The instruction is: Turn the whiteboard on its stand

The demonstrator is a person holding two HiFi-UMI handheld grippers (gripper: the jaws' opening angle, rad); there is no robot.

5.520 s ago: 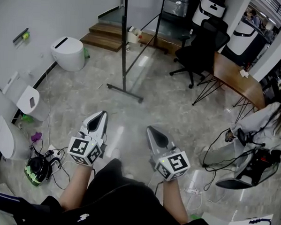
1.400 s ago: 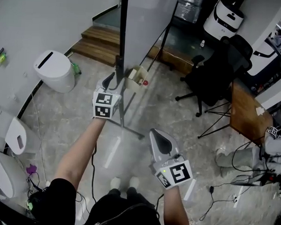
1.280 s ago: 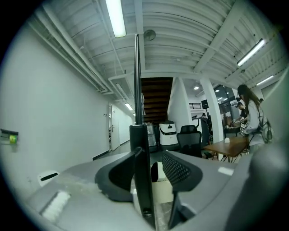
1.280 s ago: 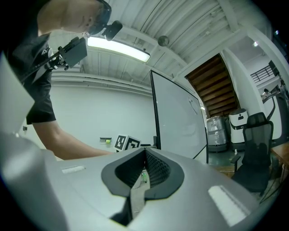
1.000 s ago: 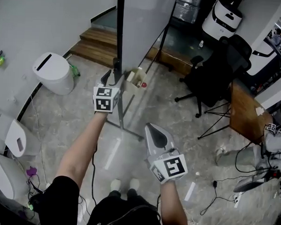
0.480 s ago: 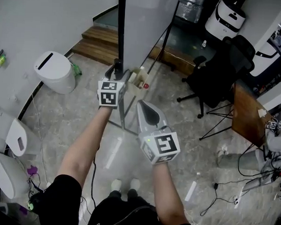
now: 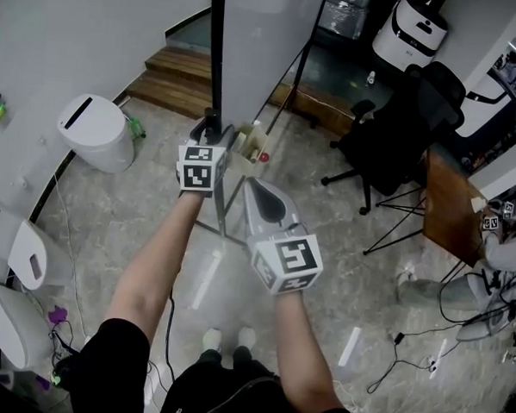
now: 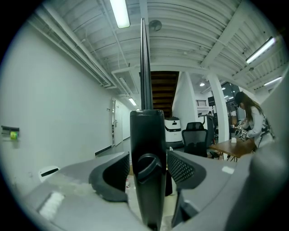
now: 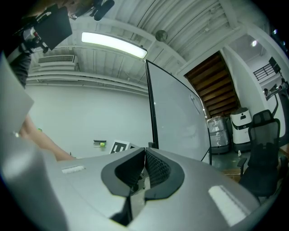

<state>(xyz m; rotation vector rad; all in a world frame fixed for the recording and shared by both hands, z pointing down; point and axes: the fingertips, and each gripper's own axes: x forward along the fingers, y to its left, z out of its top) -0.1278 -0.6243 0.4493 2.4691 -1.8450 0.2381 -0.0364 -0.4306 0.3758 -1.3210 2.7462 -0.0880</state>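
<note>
Right now the whiteboard (image 7: 265, 46) stands upright on its stand, seen nearly edge-on ahead of me, its pale panel rising above both my grippers. The stand's black post (image 8: 147, 131) runs straight up between the jaws of my left gripper (image 7: 212, 132), with a round knob (image 8: 148, 166) on the post facing me. Those jaws are spread wide and have just been closing a little, so the pads now sit against the post on either side. My right gripper (image 7: 253, 186) has its jaws pressed together with nothing in them. It points at the stand from nearer me, close to the small pale tray (image 7: 251, 145) fixed there, not touching the board
</note>
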